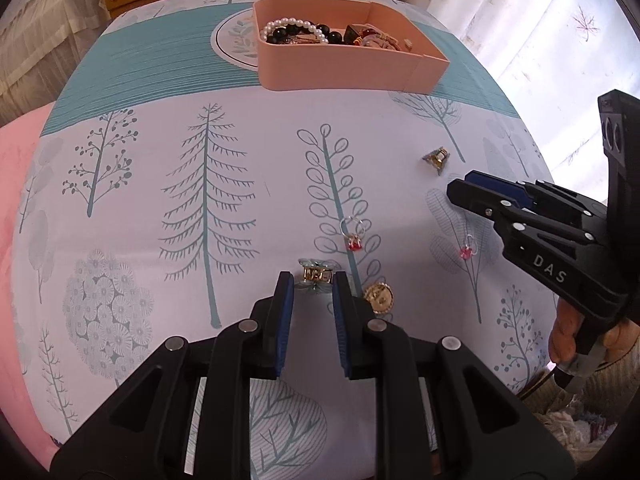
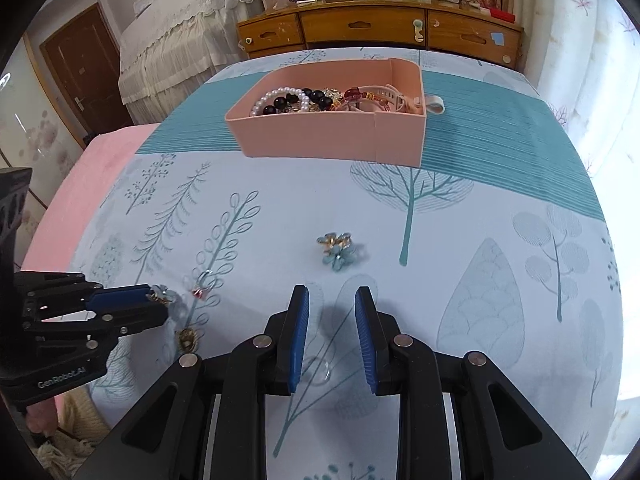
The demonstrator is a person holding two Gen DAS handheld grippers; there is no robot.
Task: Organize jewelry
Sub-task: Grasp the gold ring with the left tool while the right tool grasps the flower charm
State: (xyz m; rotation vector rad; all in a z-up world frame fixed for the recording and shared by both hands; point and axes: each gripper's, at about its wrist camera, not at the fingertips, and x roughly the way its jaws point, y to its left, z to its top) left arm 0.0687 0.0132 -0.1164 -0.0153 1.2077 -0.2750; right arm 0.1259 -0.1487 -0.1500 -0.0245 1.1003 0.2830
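A pink box [image 1: 344, 68] [image 2: 320, 136] at the far side holds a pearl bracelet [image 1: 296, 24], black beads and other jewelry. My left gripper [image 1: 312, 284] is open, its tips either side of a small blue-and-gold flower clip [image 1: 316, 274], also visible in the right wrist view [image 2: 162, 294]. A red earring [image 1: 354, 240] [image 2: 200, 290] and a gold round piece [image 1: 378, 298] [image 2: 186, 338] lie beside it. My right gripper [image 2: 332, 300] [image 1: 460, 188] is open and empty, short of another blue flower clip [image 2: 336, 250] [image 1: 436, 158]. A second red earring [image 1: 466, 250] lies under it.
The tree-print cloth [image 2: 480, 240] covers the table. A wooden drawer chest [image 2: 380, 32] stands behind it. A pink cover [image 2: 100, 176] lies to the left. A lace-covered piece of furniture [image 2: 172, 28] and a brown door [image 2: 84, 68] are at the back left.
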